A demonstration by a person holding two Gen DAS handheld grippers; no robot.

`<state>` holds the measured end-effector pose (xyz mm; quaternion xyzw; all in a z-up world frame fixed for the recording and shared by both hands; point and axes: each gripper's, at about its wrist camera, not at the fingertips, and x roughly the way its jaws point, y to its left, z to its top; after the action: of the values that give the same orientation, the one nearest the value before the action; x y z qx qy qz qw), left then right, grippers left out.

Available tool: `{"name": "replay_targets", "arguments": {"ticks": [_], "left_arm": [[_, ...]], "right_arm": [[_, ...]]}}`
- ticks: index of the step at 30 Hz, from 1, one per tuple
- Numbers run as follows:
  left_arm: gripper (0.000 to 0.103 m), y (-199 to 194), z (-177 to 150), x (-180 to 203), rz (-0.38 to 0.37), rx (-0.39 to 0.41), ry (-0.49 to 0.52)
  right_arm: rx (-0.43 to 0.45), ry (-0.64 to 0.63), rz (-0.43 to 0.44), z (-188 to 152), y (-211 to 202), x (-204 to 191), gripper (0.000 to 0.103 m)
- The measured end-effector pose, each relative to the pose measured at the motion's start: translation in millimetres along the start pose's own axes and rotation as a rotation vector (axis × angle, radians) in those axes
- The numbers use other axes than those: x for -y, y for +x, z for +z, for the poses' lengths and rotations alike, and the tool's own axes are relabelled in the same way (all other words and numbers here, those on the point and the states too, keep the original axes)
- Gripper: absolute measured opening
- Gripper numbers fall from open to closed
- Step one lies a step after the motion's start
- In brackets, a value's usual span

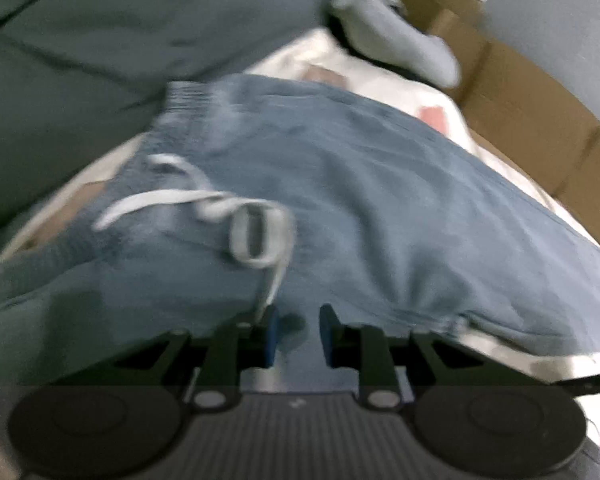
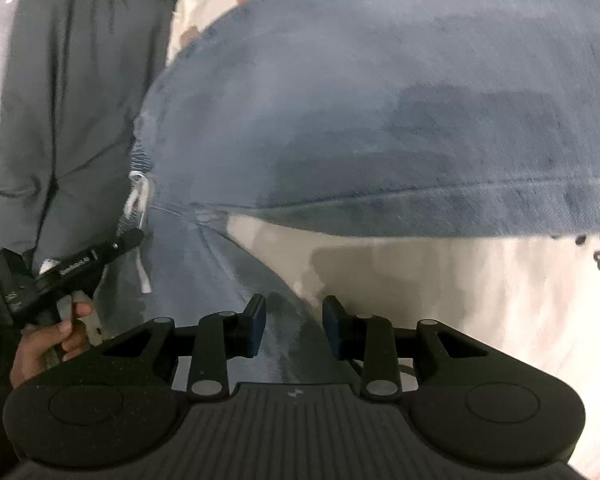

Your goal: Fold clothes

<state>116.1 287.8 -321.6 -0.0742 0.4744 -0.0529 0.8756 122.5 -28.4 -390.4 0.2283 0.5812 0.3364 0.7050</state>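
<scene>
left gripper (image 1: 294, 330): fingers spread, denim between the pads, not clamped as far as seen. right gripper (image 2: 294, 326): fingers spread w/ a strip of denim running between them, no pinch visible. blue denim shorts (image 1: 360, 200) lie spread on a white printed cloth (image 2: 460, 300), white drawstring (image 1: 236, 216) loose by the elastic waistband, one leg splayed apart from the other in the right view. farther off: grey garment (image 1: 80, 40), cardboard box (image 1: 520, 92). progress: shorts not lying folded; no fold line seen; fits either laying out or abt to fold. blurred frames
</scene>
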Motion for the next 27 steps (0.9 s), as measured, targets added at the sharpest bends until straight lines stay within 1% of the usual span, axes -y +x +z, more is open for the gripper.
{"name": "replay_targets", "arguments": {"ticks": [4,6,9,11,12,14,16,18,19,20,21,23,24,27], "left_arm": [[0.023,-7,-4,-31,0.07,0.019,-0.073],[0.022,-11,-10,-46,0.12,0.022,-0.094],[0.019,-16,-14,-68,0.167,0.03,-0.15],[0.019,-19,-17,-77,0.213,0.046,-0.157],[0.017,-20,-19,-84,0.239,0.054,-0.168],[0.003,-26,-24,-98,0.267,0.071,-0.218],[0.003,-32,-25,-111,0.327,0.089,-0.263],[0.003,-37,-24,-124,0.349,0.09,-0.307],[0.003,-38,-23,-127,0.337,0.087,-0.323],[0.004,-42,-22,-126,0.33,0.09,-0.323],[0.009,-47,-22,-122,0.32,0.103,-0.306],[0.041,-58,-21,-114,0.307,0.126,-0.277],[0.044,-63,-22,-109,0.3,0.132,-0.267],[0.045,-74,-23,-95,0.273,0.135,-0.238]], "right_arm": [[0.013,-0.078,-0.027,7,1,-18,0.035],[0.022,-0.108,-0.024,11,0,-26,0.035],[0.03,-0.139,-0.022,17,0,-35,0.035],[0.032,-0.149,-0.025,19,1,-37,0.035],[0.032,-0.147,-0.027,19,0,-37,0.035],[0.029,-0.145,-0.03,22,1,-37,0.035],[0.031,-0.156,-0.031,22,1,-39,0.035],[0.032,-0.163,-0.027,23,2,-42,0.035],[0.034,-0.167,-0.025,23,1,-42,0.035],[0.037,-0.171,-0.024,23,0,-43,0.035],[0.04,-0.176,-0.023,23,-1,-44,0.035],[0.047,-0.183,-0.019,23,-3,-46,0.035],[0.05,-0.187,-0.017,23,-4,-47,0.035],[0.057,-0.212,-0.021,24,-6,-51,0.035]]}}
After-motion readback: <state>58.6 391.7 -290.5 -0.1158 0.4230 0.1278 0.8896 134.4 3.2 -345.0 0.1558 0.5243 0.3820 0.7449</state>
